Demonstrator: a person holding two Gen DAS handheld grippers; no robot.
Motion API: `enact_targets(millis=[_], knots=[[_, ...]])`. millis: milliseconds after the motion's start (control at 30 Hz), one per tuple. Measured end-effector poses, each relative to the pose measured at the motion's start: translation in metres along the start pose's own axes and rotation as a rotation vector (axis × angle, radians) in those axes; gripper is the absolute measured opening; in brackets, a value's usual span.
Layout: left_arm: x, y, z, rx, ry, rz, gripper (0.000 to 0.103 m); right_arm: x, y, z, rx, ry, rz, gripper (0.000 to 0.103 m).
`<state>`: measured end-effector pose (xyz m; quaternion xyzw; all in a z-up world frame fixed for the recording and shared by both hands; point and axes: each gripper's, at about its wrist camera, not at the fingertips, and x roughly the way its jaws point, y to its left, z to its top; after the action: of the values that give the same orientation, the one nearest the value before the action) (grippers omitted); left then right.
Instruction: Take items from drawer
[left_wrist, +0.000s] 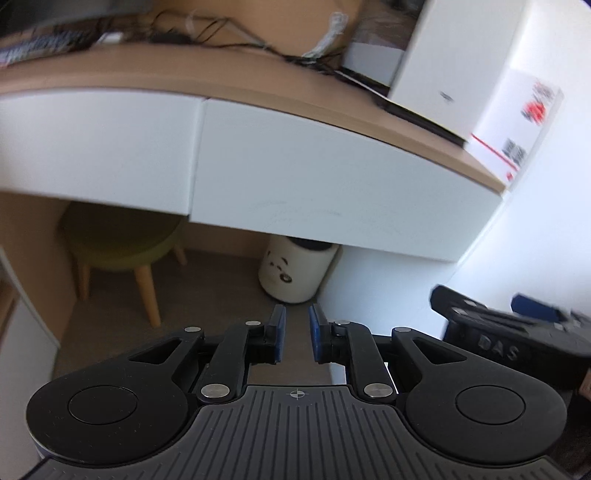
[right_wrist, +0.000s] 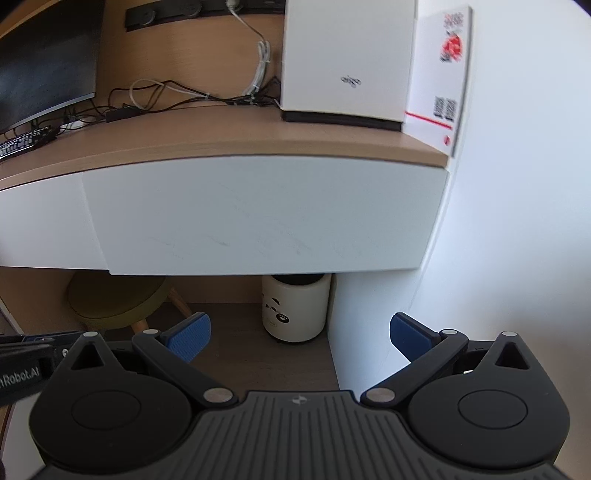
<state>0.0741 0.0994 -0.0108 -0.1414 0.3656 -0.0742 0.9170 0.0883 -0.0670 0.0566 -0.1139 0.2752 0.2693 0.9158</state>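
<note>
— Two hand-held grippers, how do they stand?
— Left hand-held gripper (left_wrist: 296, 338) has its blue pads drawn close, a narrow gap between them, pinching nothing. Right hand-held gripper (right_wrist: 300, 338) is spread wide and empty. Both hang in front of the table, below its front edge.
— And the drawer?
— Right drawer (right_wrist: 258, 218) sits shut under the table's right end, its white front flush beneath the wooden table top (right_wrist: 184, 144). A second drawer front (left_wrist: 92, 144) lies just beside it to the left.
— Under the table?
— White bin with a panda face (right_wrist: 295, 310) on the floor near the wall, a green stool (left_wrist: 118, 240) left of it.
— On top?
— White box (right_wrist: 347, 62) at the right edge, tangled cables (right_wrist: 166, 96) behind, a keyboard (right_wrist: 22, 142) at the left.
</note>
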Motion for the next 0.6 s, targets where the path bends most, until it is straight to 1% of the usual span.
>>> enact_targets(millis=[67,133,233,300,367,467,600], knots=[[-0.004,0.012,0.006,-0.043,0.004,-0.016,0.016,-0.004,0.005,0.005,-0.005,0.004,0.001,0.103],[-0.014,0.020,0.013,-0.047,-0.006,-0.020,0.016,-0.008,0.008,0.009,0.006,0.022,0.005,0.103],[-0.038,0.029,0.024,-0.022,-0.055,-0.028,0.016,-0.016,0.010,0.015,0.027,0.054,0.023,0.103],[-0.053,0.037,0.034,-0.034,-0.085,-0.027,0.016,-0.021,0.010,0.023,0.034,0.068,0.032,0.103],[-0.065,0.046,0.044,-0.053,-0.102,-0.012,0.016,-0.026,0.010,0.032,0.049,0.067,0.041,0.103],[-0.076,0.058,0.057,-0.087,-0.107,0.023,0.016,-0.030,0.008,0.046,0.073,0.060,0.061,0.103],[-0.087,0.065,0.067,-0.112,-0.121,0.067,0.016,-0.032,0.008,0.062,0.090,0.047,0.091,0.103]])
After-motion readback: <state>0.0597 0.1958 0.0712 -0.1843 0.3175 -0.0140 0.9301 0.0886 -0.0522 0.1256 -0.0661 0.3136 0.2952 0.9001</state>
